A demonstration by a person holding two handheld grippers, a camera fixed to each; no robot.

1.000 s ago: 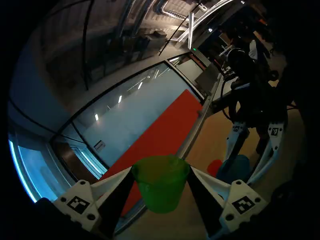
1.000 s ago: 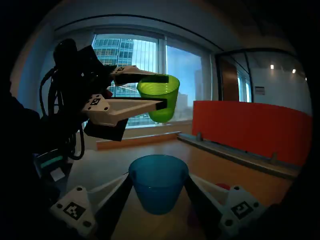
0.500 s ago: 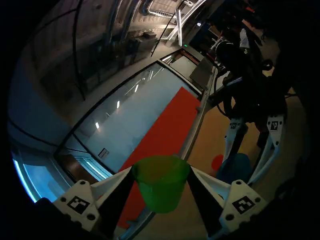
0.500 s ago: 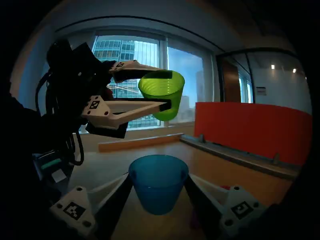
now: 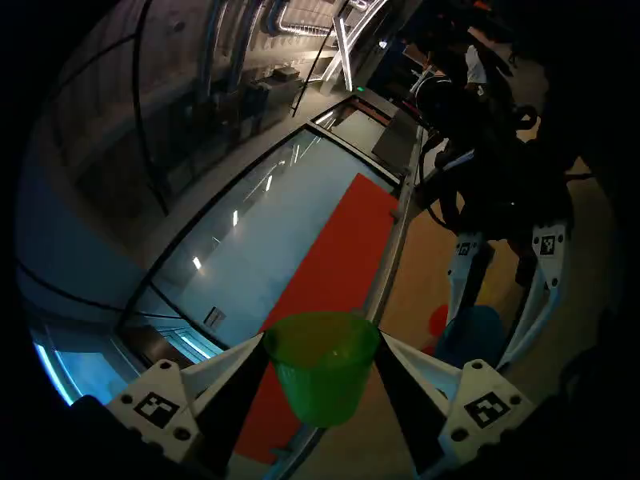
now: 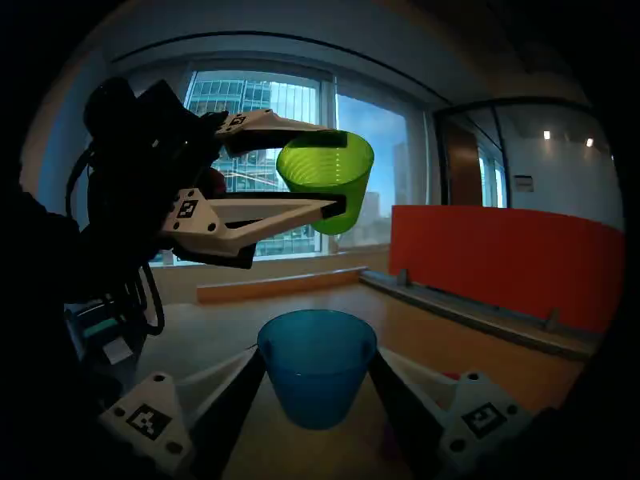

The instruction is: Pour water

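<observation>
Two cups and two grippers. The left gripper (image 6: 342, 172) has its jaws clamped on the sides of the one green cup (image 6: 326, 188). It holds the cup in the air in front of the window (image 6: 264, 104), above and beyond the one blue cup (image 6: 318, 364).

The green cup's long axis leans from the vertical. Its mouth tips toward the right gripper's camera, so the ribbed inside shows, and its base points down and away.

The right gripper (image 6: 318, 352) has its jaws clamped on the blue cup, which stands upright with its mouth up, low over the wooden counter (image 6: 416, 320). I cannot tell whether it touches the counter.

A second ago the green cup was nearly upright with its rim a thin line. It has since tipped further and risen slightly, while the blue cup has stayed put.
</observation>
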